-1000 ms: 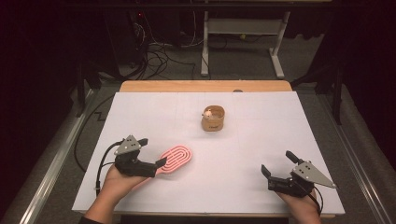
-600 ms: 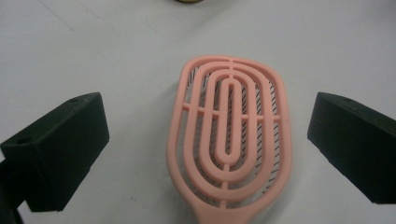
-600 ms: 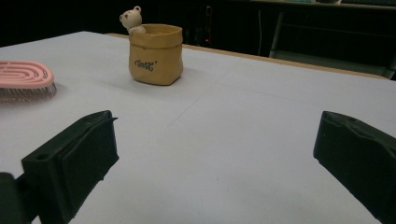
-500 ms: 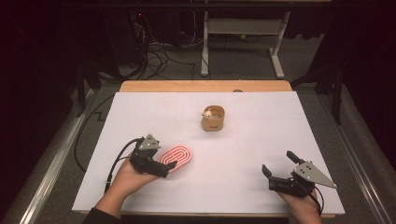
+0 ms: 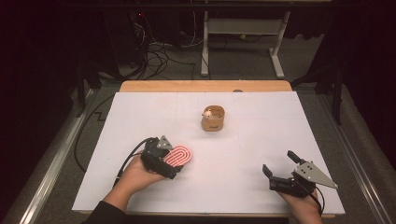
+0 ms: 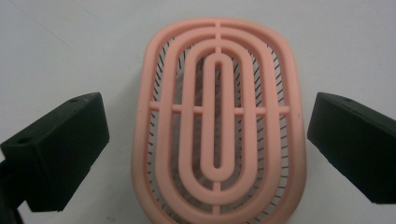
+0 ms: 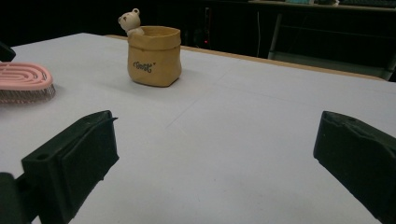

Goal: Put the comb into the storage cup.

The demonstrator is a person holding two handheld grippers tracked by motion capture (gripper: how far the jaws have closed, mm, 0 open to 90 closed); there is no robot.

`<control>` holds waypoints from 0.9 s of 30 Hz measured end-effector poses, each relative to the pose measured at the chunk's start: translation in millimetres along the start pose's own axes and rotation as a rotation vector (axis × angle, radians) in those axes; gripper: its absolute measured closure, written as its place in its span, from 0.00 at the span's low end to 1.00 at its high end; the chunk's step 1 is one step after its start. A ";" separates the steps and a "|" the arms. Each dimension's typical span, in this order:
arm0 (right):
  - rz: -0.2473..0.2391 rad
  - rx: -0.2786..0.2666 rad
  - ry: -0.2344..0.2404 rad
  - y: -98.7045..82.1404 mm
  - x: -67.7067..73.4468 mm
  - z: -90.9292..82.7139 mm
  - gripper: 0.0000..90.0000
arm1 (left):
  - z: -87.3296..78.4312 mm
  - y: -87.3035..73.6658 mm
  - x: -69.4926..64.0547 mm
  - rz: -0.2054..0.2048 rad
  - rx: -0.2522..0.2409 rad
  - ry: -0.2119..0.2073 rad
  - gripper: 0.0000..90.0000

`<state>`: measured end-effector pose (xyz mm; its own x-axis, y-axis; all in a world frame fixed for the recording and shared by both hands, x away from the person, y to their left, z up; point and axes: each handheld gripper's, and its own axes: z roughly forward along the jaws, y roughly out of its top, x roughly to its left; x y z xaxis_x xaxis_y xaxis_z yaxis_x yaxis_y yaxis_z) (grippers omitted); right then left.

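A pink oval brush [image 5: 178, 156] with concentric ribs lies bristles-down on the white table at the front left. My left gripper [image 5: 172, 161] hangs right over its near end, open, and in the left gripper view its two black jaws stand either side of the pink brush [image 6: 218, 126] without touching it. My right gripper [image 5: 279, 167] rests open near the front right edge with nothing between its jaws. In the right gripper view the pink brush [image 7: 25, 81] shows at the far left. A small tan pouch-shaped cup [image 5: 213, 118] with a little bear figure on its rim stands mid-table.
The tan cup [image 7: 154, 55] stands ahead and left of my right gripper. The white sheet [image 5: 261, 140] covers a wooden table [image 5: 205, 86]. Beyond the far edge are cables on the floor and a white desk frame [image 5: 243, 32].
My left gripper moved right and forward from beside the brush to over its near end, with the jaws astride it. The right gripper stayed put.
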<state>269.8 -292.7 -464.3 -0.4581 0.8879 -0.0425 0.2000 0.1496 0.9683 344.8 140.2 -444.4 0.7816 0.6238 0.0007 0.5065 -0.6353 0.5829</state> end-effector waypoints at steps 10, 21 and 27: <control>-0.001 -0.001 -0.002 0.3 -0.4 -0.1 0.00 | 8.5 9.2 1.0 0.015 0.080 -0.030 0.00; -0.001 -0.008 -0.006 1.4 -1.4 -2.4 0.00 | 9.6 11.4 3.6 0.008 0.082 -0.047 0.08; -0.004 -0.007 -0.006 1.3 -1.1 -2.3 0.00 | 9.6 10.3 3.8 0.013 0.094 -0.060 0.14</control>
<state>268.5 -294.5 -462.5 -0.4542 0.8896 -0.0481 0.1920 0.1505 0.9698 356.5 131.7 -446.2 0.8072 0.5888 -0.0425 0.5261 -0.6848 0.5043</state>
